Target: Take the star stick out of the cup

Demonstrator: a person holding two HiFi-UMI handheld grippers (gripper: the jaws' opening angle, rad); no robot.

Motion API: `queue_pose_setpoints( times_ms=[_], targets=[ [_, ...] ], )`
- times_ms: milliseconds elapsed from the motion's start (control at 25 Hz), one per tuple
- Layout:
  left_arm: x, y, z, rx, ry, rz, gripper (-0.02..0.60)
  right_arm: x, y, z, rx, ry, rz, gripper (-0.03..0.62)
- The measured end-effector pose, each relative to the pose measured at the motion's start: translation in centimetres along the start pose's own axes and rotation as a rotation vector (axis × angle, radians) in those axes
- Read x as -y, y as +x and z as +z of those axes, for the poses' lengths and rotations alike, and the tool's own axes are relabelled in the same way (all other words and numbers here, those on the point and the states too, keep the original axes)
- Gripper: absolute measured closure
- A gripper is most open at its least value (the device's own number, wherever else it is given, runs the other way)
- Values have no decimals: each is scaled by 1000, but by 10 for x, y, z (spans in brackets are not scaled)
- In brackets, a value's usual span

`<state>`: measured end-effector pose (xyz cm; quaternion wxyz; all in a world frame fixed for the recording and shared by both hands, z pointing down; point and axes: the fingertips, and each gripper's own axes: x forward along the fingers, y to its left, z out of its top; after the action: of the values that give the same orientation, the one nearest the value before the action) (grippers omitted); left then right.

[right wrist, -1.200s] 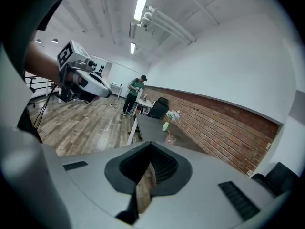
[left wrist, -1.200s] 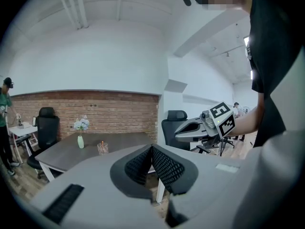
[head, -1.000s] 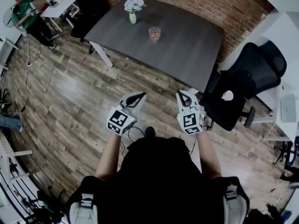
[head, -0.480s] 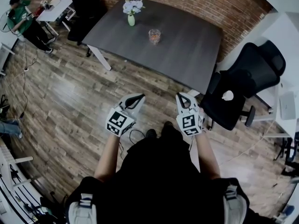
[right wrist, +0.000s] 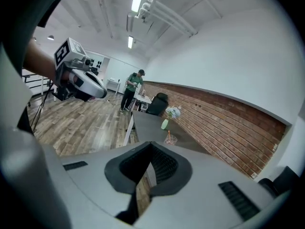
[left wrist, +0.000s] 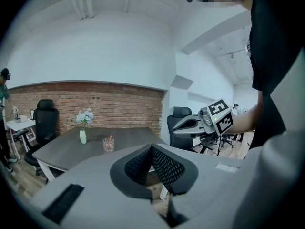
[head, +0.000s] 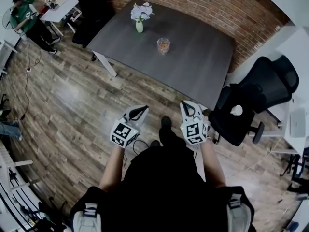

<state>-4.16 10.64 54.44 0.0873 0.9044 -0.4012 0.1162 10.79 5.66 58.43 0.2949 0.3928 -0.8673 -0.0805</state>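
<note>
**Head view.** Left gripper (head: 138, 110) and right gripper (head: 189, 105): both held over the wood-plank floor (head: 72, 105), well apart from the dark grey tabletop (head: 198, 62). The small clear cup (head: 163, 46) stands mid-tabletop with the orange-tinted star stick (head: 164, 43) inside; its star is too small to make out. The white vase of pale flowers (head: 139, 25) is near the cup. The black office chair (head: 253, 100) crowds the right-hand approach.

**Left gripper view.** Jaws together, nothing between them. Risk: a thin stick pinched off-centre is likely to slip.

**Right gripper view.** Jaws together, empty. Risk: a slanted pull could tip or drag the light cup, and a wide reach could knock the vase.
</note>
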Motion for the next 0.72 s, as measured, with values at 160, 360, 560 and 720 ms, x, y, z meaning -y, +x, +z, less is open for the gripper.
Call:
queue_pose_setpoints(
  times_ms=[160, 360, 560, 720],
  targets=[
    [-27, 12, 7, -9, 11, 39, 578, 19, 26, 3, 11, 13, 6, 594],
    [-58, 33, 26, 7, 3, 92, 578, 50, 52, 1, 9, 28, 16, 594],
    [-76, 58, 37, 1, 2, 122, 578, 79, 79, -2, -1, 26, 40, 594],
    [-89, 72, 44, -4, 0, 152, 578, 94, 103, -2, 3, 3, 77, 594]
  ],
)
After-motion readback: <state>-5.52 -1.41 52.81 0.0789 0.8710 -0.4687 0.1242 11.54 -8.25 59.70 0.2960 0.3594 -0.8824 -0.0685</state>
